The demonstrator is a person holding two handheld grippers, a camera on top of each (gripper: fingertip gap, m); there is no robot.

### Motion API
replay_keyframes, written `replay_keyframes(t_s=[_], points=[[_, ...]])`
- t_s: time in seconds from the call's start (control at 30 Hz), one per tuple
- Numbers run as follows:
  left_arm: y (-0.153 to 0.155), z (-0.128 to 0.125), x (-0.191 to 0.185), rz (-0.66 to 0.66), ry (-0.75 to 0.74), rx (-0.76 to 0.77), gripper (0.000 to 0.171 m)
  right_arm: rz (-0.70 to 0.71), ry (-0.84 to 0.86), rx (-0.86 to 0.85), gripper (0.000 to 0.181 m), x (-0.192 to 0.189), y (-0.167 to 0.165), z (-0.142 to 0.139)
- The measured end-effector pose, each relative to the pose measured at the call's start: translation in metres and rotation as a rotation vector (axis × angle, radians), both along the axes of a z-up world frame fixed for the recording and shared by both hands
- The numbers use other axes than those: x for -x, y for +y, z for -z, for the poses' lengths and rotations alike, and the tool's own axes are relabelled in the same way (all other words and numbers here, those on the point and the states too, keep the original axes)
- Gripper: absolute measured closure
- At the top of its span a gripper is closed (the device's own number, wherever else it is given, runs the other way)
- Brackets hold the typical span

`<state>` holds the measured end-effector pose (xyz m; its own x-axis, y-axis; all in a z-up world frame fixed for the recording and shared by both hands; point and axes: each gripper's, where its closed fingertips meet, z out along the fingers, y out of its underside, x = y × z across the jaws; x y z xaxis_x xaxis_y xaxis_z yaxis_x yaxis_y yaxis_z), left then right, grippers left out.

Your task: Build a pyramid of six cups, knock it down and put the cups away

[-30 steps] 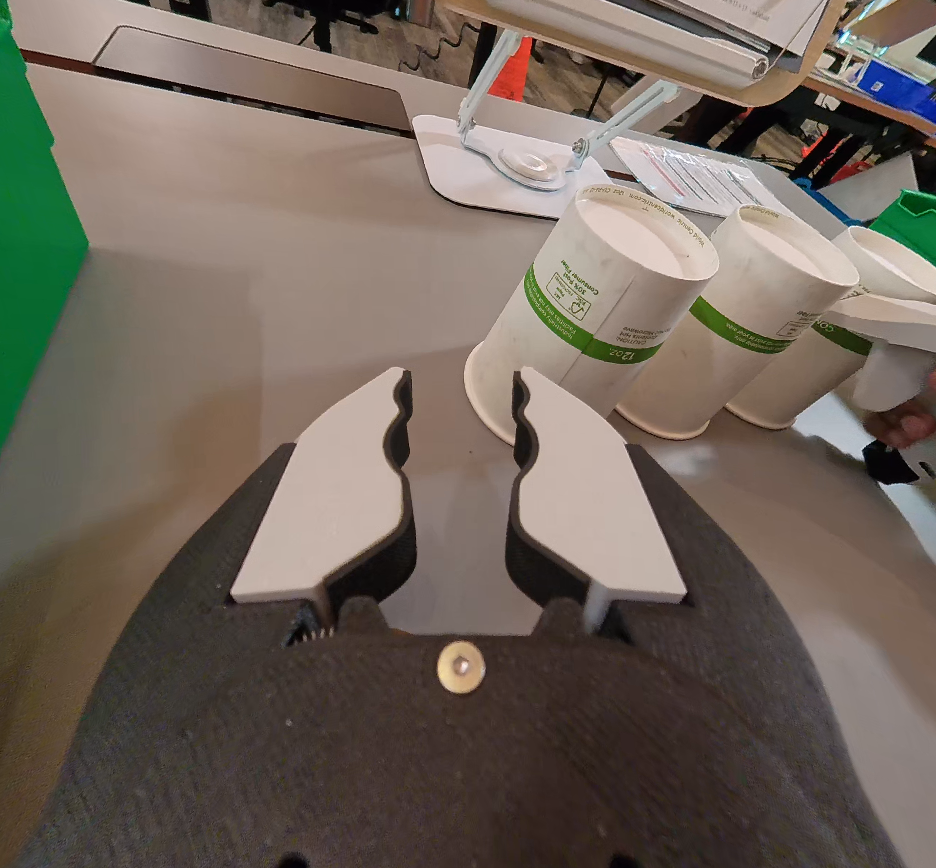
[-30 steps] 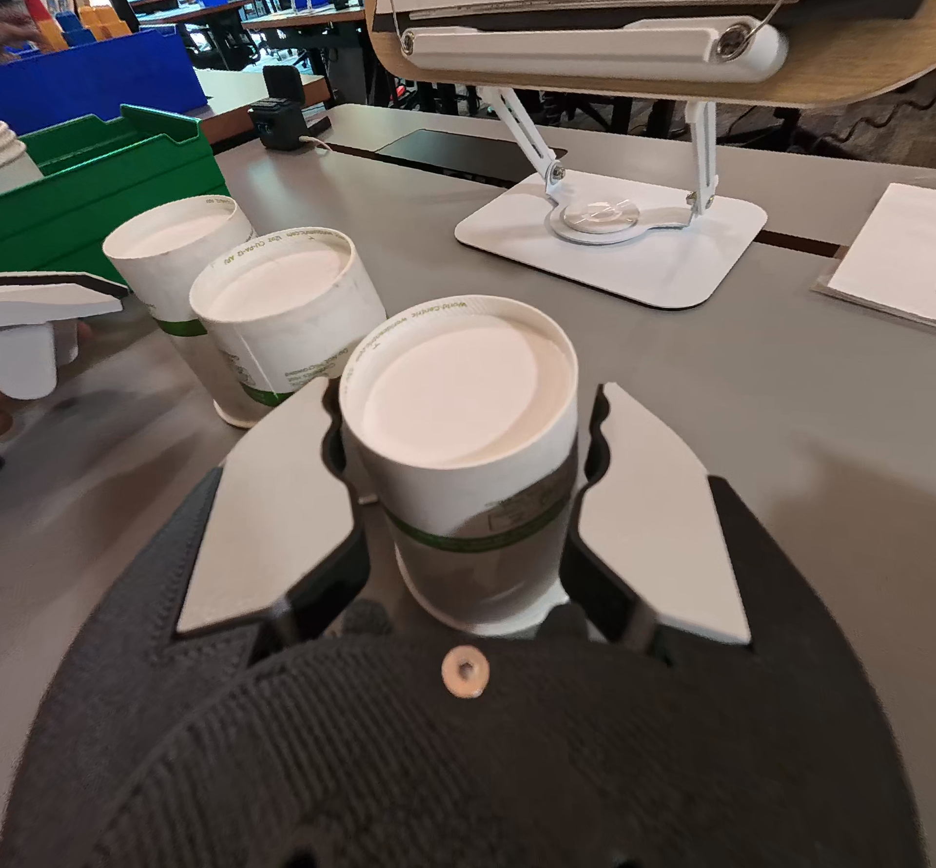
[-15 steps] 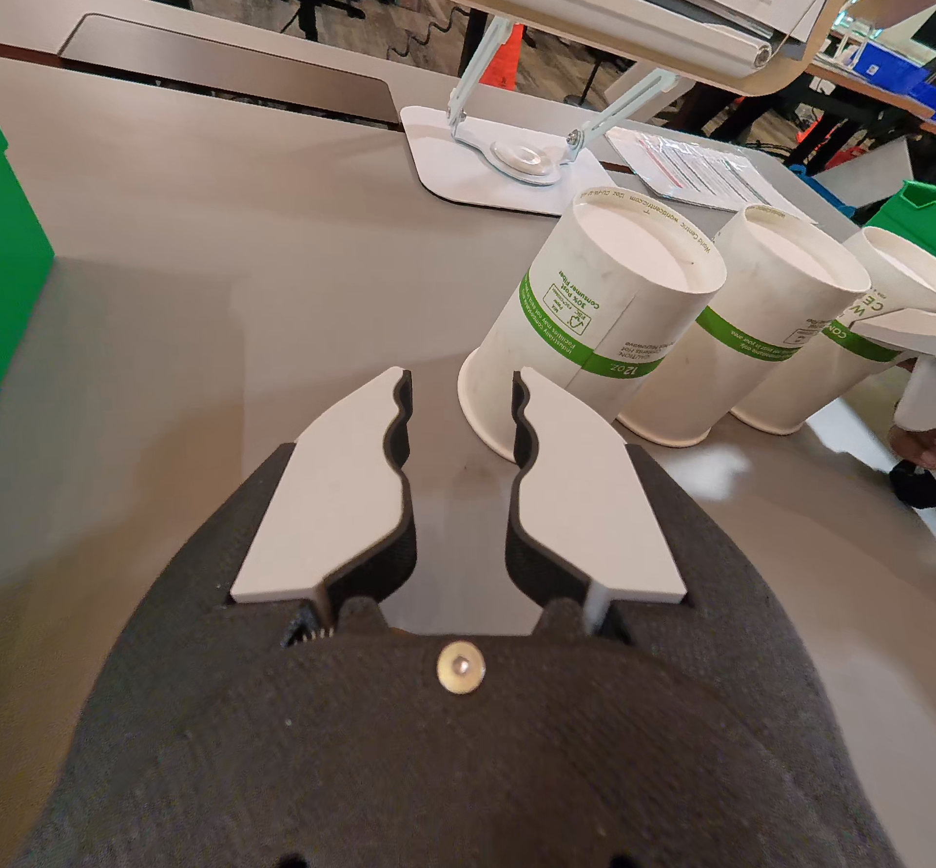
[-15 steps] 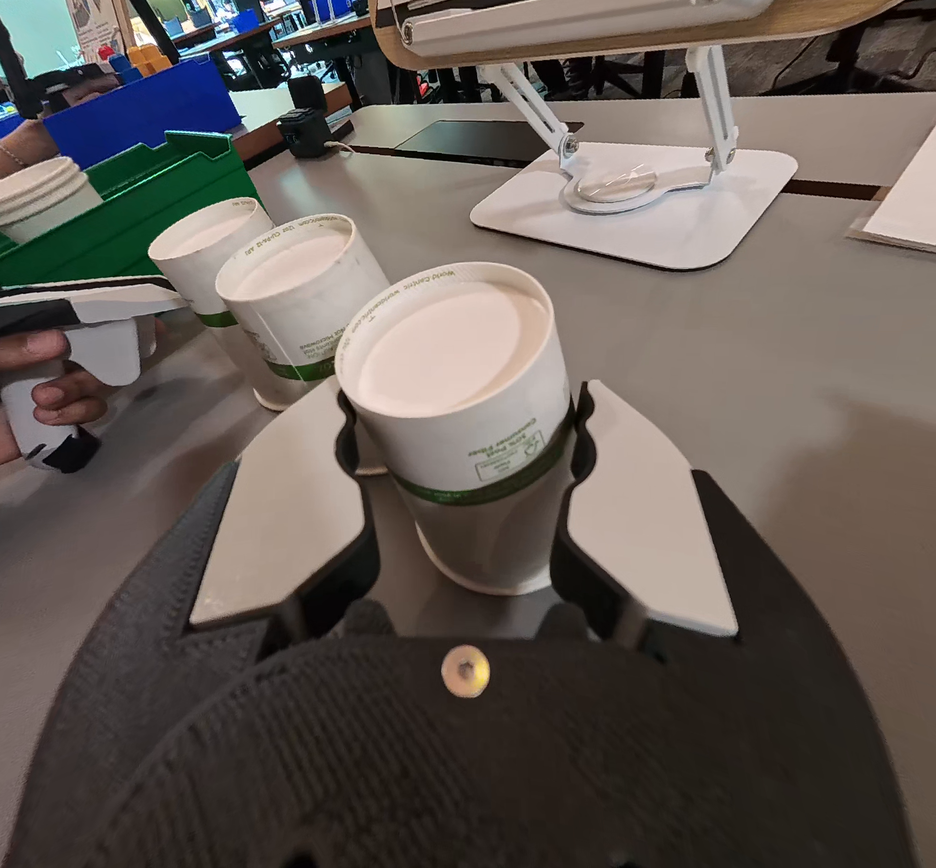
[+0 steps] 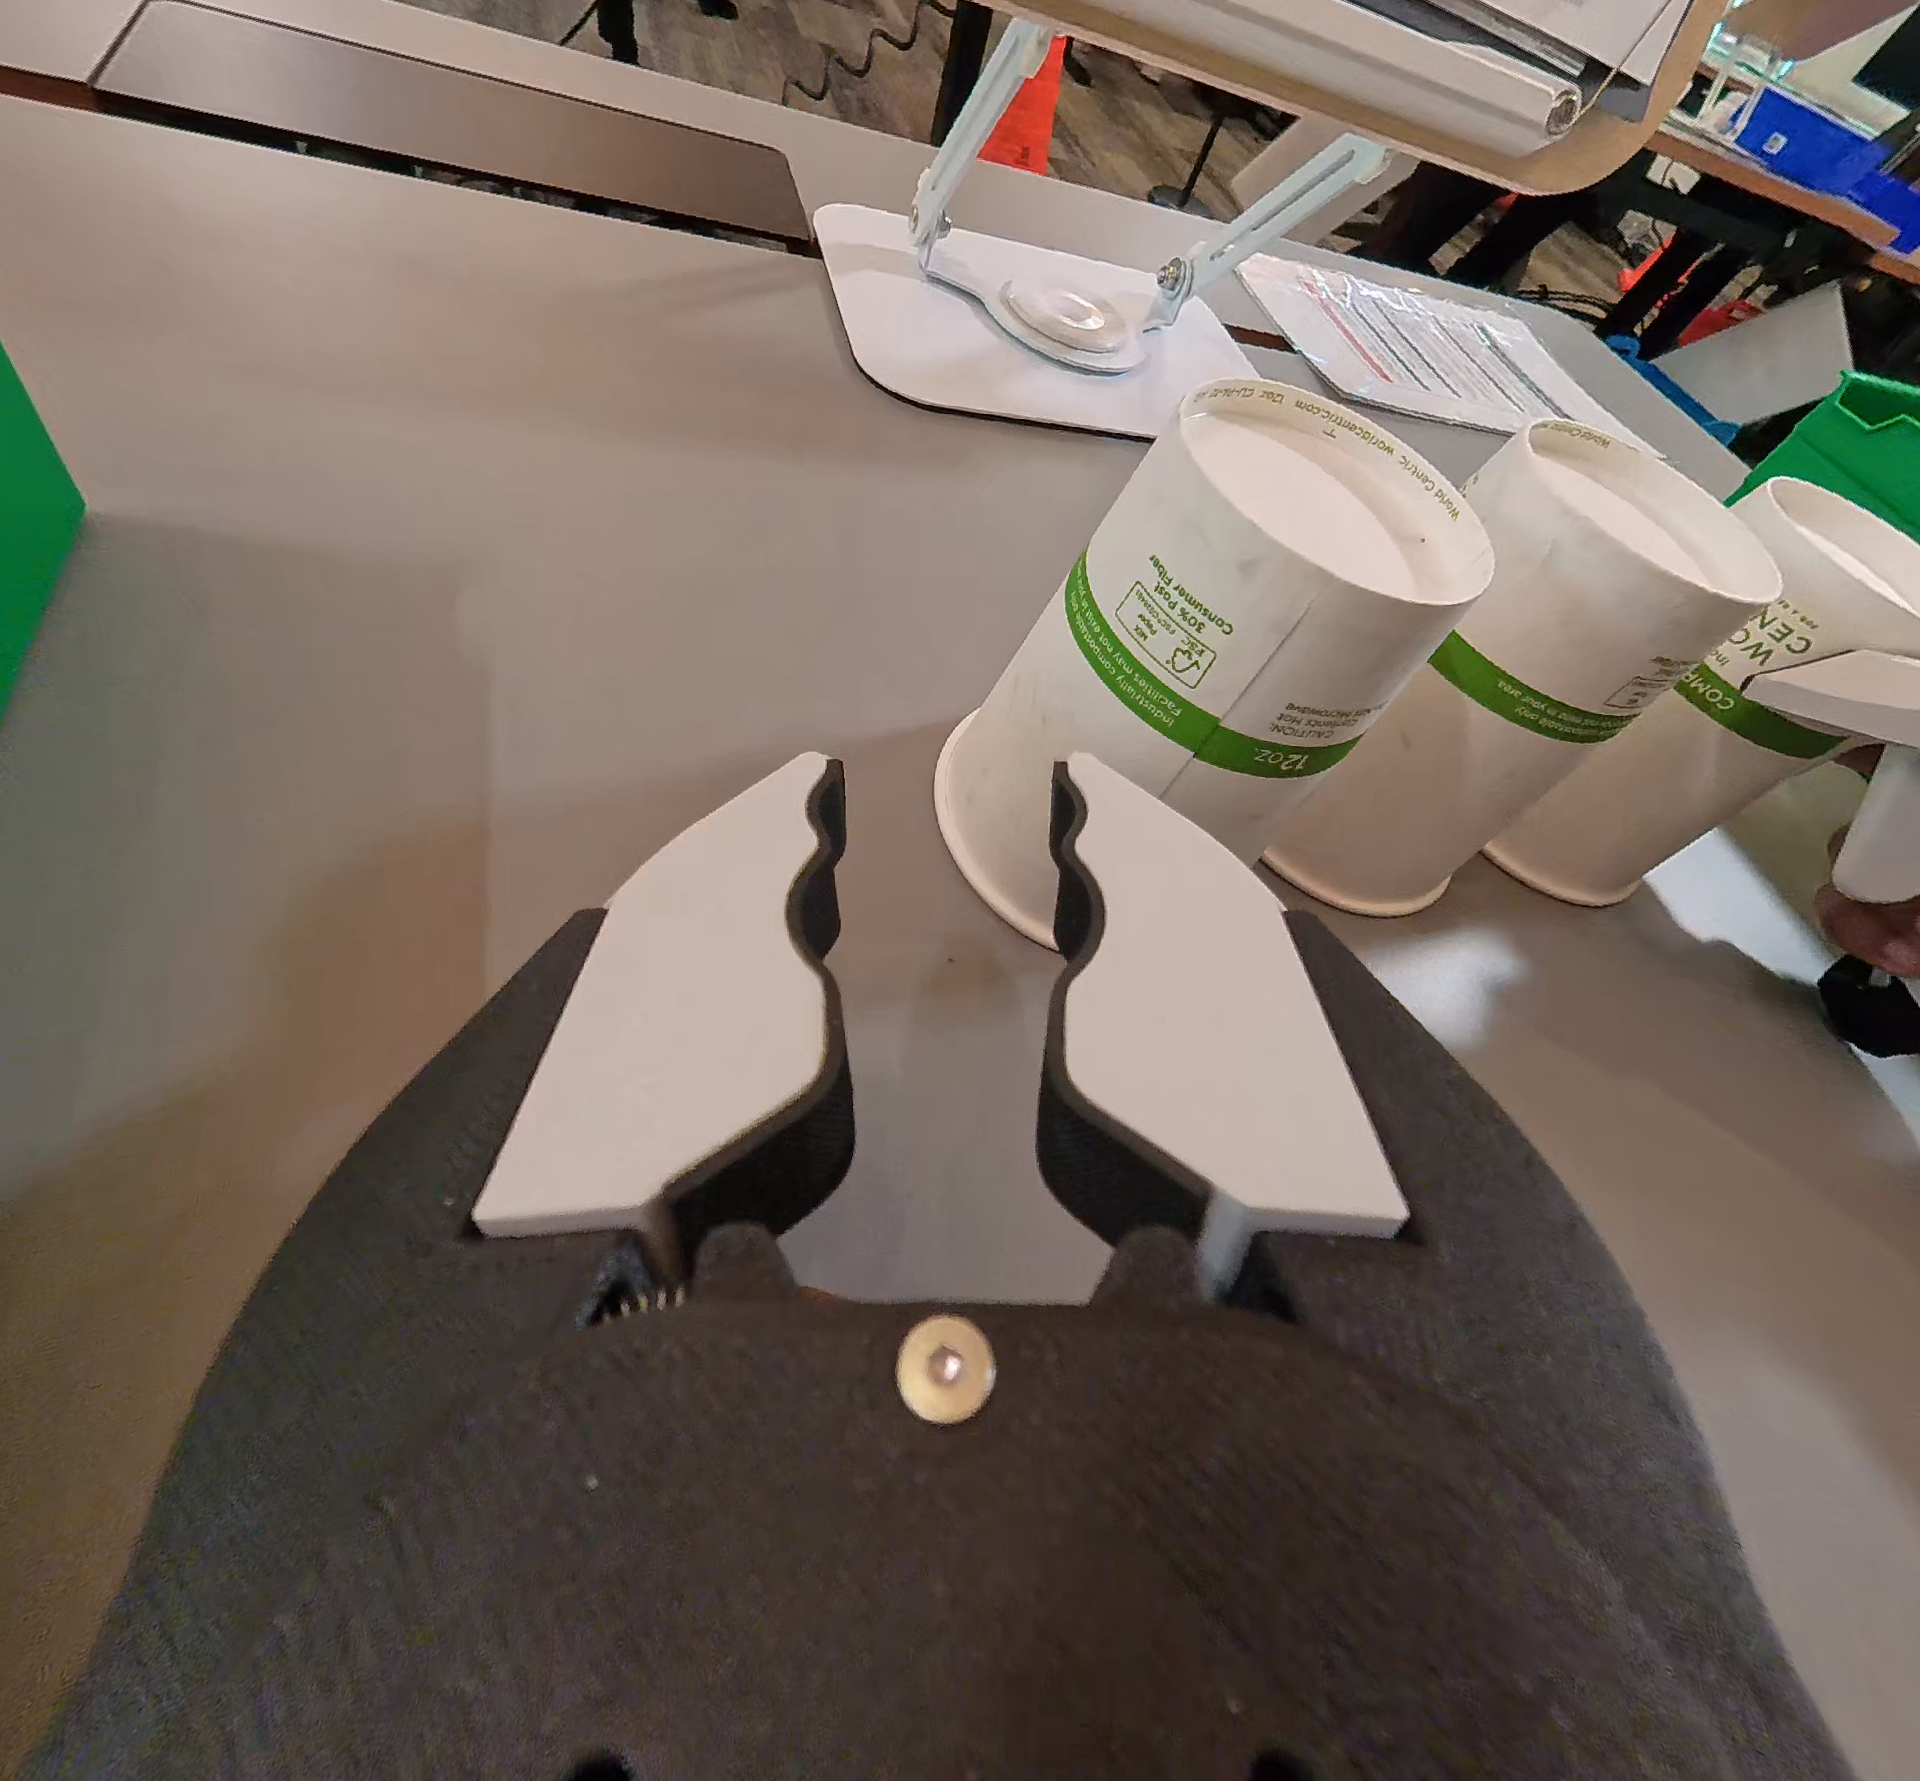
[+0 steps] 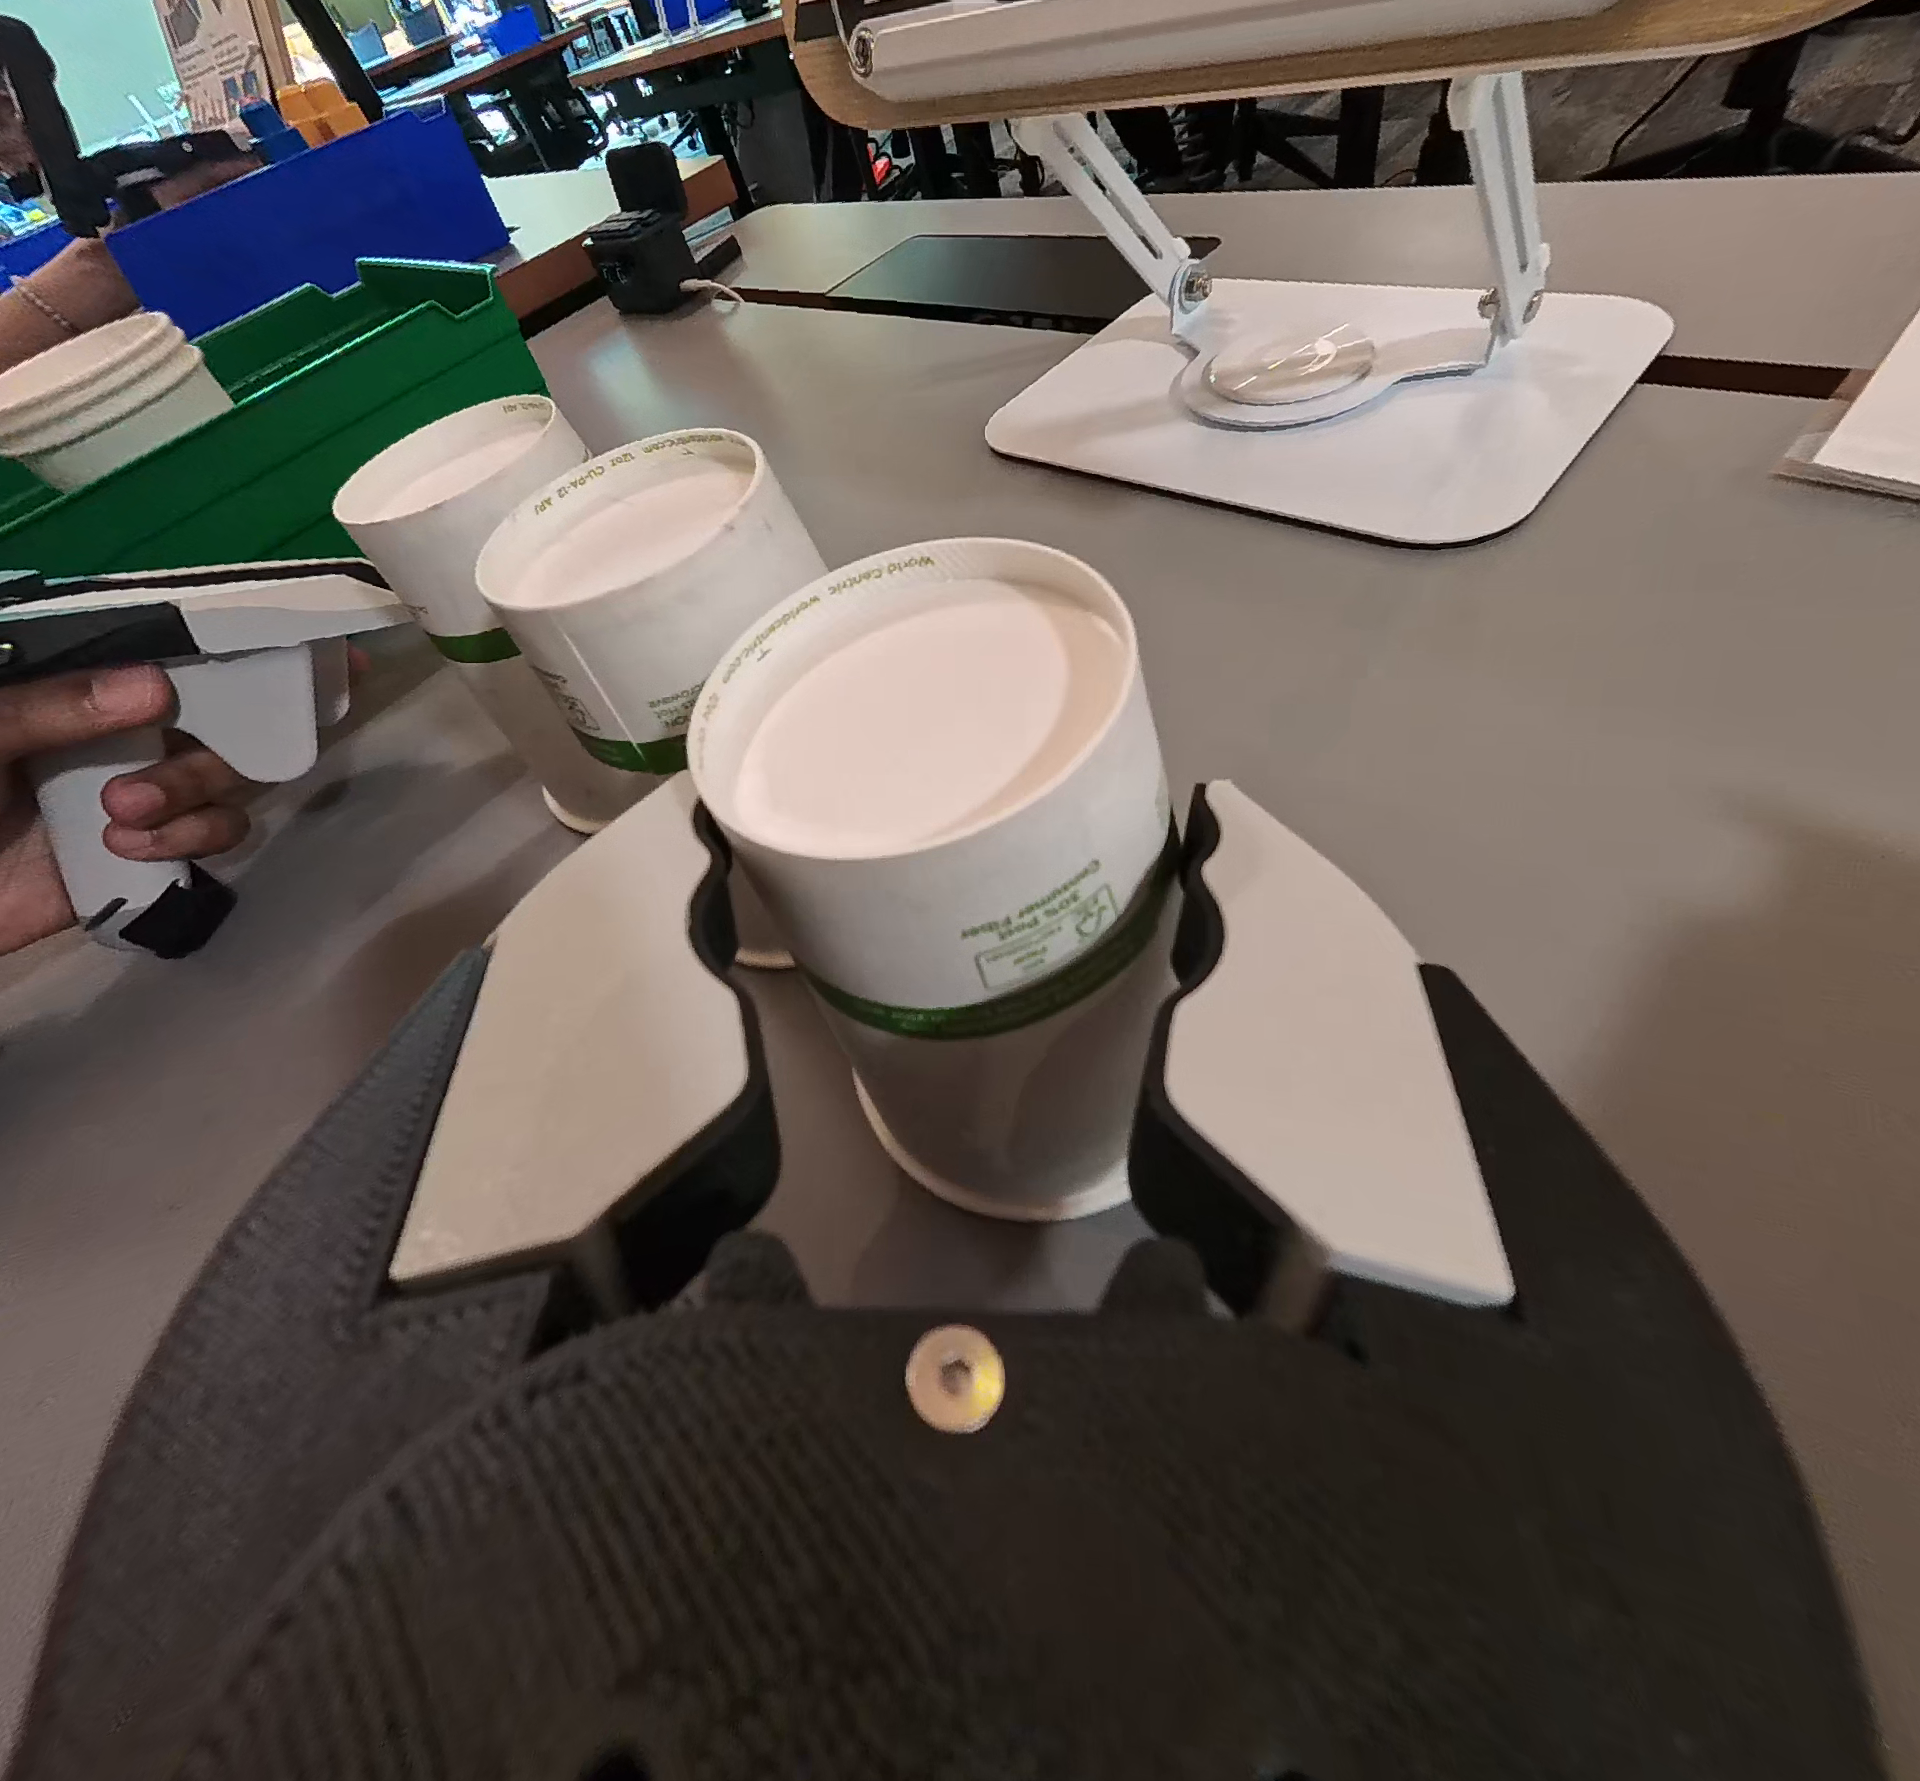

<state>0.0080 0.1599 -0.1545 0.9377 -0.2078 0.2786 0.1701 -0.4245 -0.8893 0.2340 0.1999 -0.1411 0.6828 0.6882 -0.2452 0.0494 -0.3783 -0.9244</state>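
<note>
Three white paper cups with green bands stand upside down in a row on the grey table. My right gripper (image 6: pixel 951 817) is shut on the nearest cup (image 6: pixel 935 744), both fingers pressing its sides at the green band; the cup leans a little. The middle cup (image 6: pixel 634 609) and the far cup (image 6: pixel 447 505) stand beyond it. My left gripper (image 5: pixel 945 781) is partly open and empty, its right fingertip just in front of the rim of the end cup (image 5: pixel 1226 671). The left gripper also shows in the right wrist view (image 6: pixel 208 619), held by a hand.
A white stand base (image 6: pixel 1351 412) carries a wooden board over the table's back. A green bin (image 6: pixel 312 422) holds a stack of cups (image 6: pixel 94 401). A sheet (image 5: pixel 1392 349) lies beside the stand. Another green bin edge (image 5: pixel 31 505) is at the left.
My right gripper's fingers have closed in onto the nearest cup, and the cup now leans. The left gripper has shifted a little; its jaw gap is unchanged.
</note>
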Motion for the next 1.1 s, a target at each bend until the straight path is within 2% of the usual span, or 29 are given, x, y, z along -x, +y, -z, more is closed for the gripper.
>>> replay_keyframes(t_s=[0.67,1.1], points=[[0.000,0.001,-0.001,0.010,-0.003,0.005,0.133,-0.004,-0.004,-0.002,0.096,0.001,0.000,0.000],[-0.002,0.003,-0.018,0.104,0.055,0.010,0.125,-0.004,-0.011,-0.005,0.096,0.000,-0.001,0.001]])
